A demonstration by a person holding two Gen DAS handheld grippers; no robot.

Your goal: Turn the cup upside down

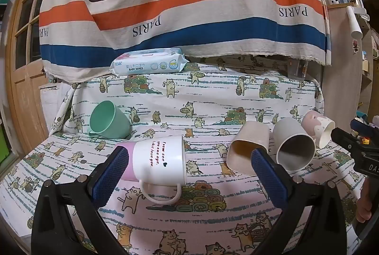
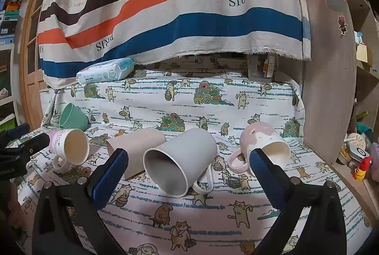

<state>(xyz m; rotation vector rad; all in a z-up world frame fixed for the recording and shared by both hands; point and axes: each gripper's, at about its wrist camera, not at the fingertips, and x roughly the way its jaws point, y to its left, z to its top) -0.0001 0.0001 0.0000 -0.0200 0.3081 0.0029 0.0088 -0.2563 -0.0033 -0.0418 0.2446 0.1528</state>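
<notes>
Several cups lie on their sides on the cat-print cloth (image 1: 189, 219). A white and pink lettered mug (image 1: 158, 160) lies just ahead of my open left gripper (image 1: 189, 172), handle toward me; it also shows in the right wrist view (image 2: 68, 147). A beige tumbler (image 1: 246, 148), a grey mug (image 1: 295, 145) and a pink-and-white mug (image 1: 318, 128) lie to its right. A green cup (image 1: 109, 120) lies at the back left. My open right gripper (image 2: 189, 172) faces the grey mug (image 2: 182, 162), with the beige tumbler (image 2: 135, 148) to its left and the pink-and-white mug (image 2: 263, 146) by my right finger.
A pack of baby wipes (image 1: 149, 63) lies at the back under a hanging striped cloth (image 1: 184, 6). A wooden door (image 1: 21, 53) stands at left. Shelves with clutter (image 2: 360, 148) stand to the right of the table. The right gripper's body (image 1: 360, 150) shows at the left view's edge.
</notes>
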